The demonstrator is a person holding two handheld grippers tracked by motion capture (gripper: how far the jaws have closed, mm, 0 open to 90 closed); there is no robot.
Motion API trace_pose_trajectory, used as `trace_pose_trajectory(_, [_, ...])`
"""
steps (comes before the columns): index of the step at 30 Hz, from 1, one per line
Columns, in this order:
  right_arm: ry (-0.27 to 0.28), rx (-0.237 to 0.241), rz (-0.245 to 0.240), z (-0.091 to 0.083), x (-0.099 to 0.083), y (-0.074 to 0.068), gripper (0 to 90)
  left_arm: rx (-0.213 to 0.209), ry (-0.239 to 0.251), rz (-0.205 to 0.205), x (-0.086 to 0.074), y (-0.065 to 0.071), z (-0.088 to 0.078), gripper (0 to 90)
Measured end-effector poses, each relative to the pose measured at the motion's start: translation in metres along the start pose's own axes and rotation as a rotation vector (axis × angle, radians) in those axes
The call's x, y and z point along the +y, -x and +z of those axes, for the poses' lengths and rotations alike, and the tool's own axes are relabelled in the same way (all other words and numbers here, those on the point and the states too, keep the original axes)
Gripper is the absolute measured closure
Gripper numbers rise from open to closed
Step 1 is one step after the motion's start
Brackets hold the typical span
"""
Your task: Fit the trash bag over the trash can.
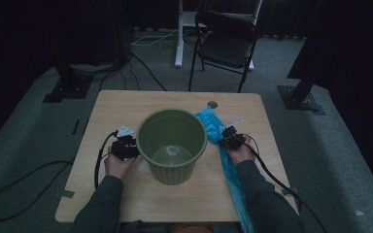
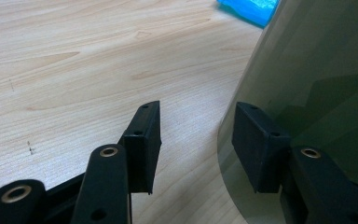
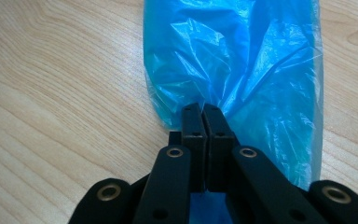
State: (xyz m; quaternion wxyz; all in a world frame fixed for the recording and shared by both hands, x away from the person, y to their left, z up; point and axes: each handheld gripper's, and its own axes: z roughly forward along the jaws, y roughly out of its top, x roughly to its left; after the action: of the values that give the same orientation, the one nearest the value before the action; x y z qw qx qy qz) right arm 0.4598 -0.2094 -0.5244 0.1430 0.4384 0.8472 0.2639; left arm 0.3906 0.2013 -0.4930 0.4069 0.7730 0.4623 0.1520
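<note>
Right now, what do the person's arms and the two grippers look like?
Both forearms wear dark grey-green long sleeves. The left gripper and the right gripper are small black units, each trailing a black cable; a grey three-cornered plate tops the left one. Close up, flat black jaw links with brass-ringed rivets carry rectangular black pads.

Green bin (image 1: 171, 145) between both grippers; blue bag (image 1: 213, 127) right.

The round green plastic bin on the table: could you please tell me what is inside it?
The round green plastic bin looks empty: its pale bare floor shows through the open top in the high view. The near inner wall is hidden by the rim. The blue plastic bag lies outside, beside it.
</note>
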Motion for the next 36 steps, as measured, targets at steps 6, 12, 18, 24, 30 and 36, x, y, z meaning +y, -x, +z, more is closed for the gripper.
trace_pose_trajectory(6, [-0.004, 0.002, -0.021, 0.000, 0.000, 0.000, 89.7, -0.001, -0.002, 0.003, 0.000, 0.000, 0.000, 52.1])
trace_pose_trajectory(12, [0.011, 0.012, -0.039, -0.007, 0.001, -0.001, 89.7, -0.004, -0.001, -0.002, 0.001, 0.000, 0.000, 52.1])
trace_pose_trajectory(18, [0.045, 0.022, -0.081, -0.025, 0.010, -0.002, 89.8, -0.008, 0.002, -0.007, 0.001, -0.001, 0.000, 52.2])
trace_pose_trajectory(24, [0.078, 0.014, -0.135, -0.046, 0.022, -0.004, 89.7, -0.011, 0.004, -0.010, 0.001, -0.001, -0.001, 52.2])
trace_pose_trajectory(30, [0.129, 0.024, -0.172, -0.068, 0.034, -0.006, 89.8, -0.016, 0.003, -0.011, 0.002, -0.002, -0.001, 52.3])
trace_pose_trajectory(36, [0.175, 0.031, -0.206, -0.094, 0.046, -0.006, 89.8, -0.018, 0.003, -0.002, 0.002, -0.002, -0.002, 52.9])
